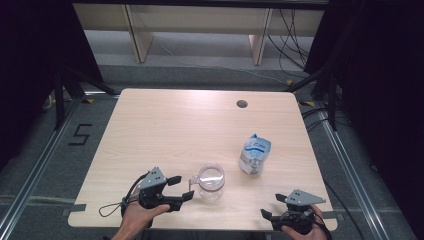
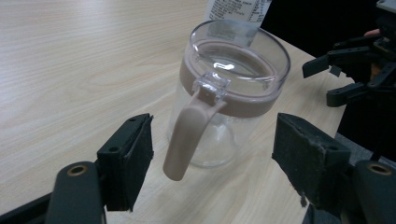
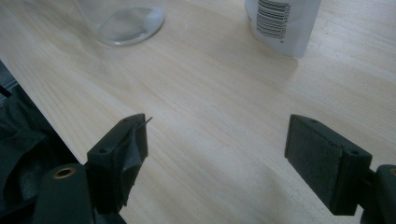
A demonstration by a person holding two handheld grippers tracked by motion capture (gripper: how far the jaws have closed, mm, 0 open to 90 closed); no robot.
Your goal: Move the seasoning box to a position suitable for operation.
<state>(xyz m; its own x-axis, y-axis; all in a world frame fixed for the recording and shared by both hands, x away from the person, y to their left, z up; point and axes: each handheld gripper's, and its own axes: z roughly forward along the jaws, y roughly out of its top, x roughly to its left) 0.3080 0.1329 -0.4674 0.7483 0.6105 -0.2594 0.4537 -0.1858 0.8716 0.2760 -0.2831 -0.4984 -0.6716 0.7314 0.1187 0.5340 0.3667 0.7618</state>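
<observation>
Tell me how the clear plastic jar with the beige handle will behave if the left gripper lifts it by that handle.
The clear plastic jar looks empty, so probably light. Its beige handle sits on one side, so the body may swing or tilt under a lift. The handle looks smooth and tapered and might slip between the open left gripper pads. The lid may be loose.

A black "5" is marked on the grey floor [image 1: 80,134], left of my pale wooden table [image 1: 175,125]. The white and blue plastic pouch [image 1: 255,155] on that table bears blue print too blurred to read, and on its back a black barcode [image 3: 274,17] with illegible digits.
</observation>
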